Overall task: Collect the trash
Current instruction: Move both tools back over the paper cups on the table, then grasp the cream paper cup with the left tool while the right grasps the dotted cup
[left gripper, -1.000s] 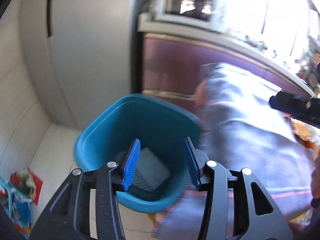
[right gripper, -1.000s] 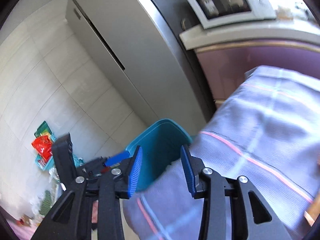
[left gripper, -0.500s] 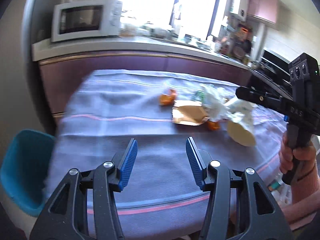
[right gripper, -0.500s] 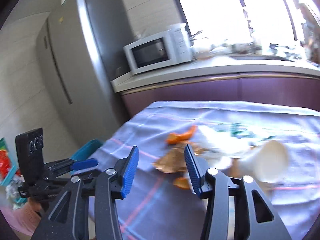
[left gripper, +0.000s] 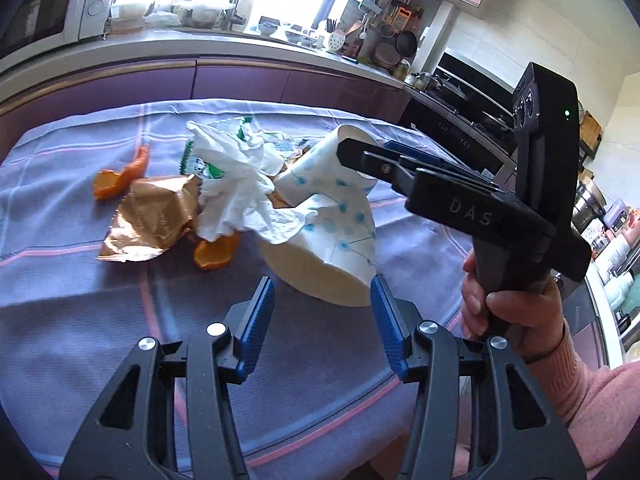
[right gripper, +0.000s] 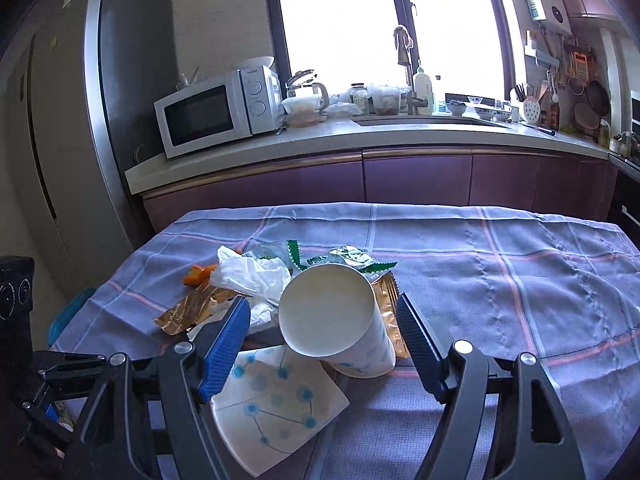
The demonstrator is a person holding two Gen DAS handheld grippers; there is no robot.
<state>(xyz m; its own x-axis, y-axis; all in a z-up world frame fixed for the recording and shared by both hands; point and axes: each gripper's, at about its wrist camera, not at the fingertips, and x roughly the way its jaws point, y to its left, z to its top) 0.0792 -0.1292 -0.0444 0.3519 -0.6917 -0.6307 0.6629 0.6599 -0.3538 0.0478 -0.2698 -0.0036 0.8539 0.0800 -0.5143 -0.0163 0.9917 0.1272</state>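
A heap of trash lies on the purple checked tablecloth (left gripper: 100,320). It holds two white paper cups with blue dots (left gripper: 336,236) (right gripper: 332,320), crumpled white tissue (left gripper: 236,192), a gold foil wrapper (left gripper: 148,216), orange peels (left gripper: 120,176) and a green-edged wrapper (right gripper: 352,258). My left gripper (left gripper: 322,322) is open and empty, just short of the nearer cup. My right gripper (right gripper: 324,348) is open, its blue fingers on either side of the upper cup, not touching it.
A teal bin edge (right gripper: 66,312) shows left of the table. Behind are a counter with a microwave (right gripper: 216,114), a sink and a tall fridge (right gripper: 92,120). A stove (left gripper: 460,120) stands at the far right.
Both grippers swung from the teal bin to the table and closed in on the trash heap. The right gripper now brackets a paper cup.
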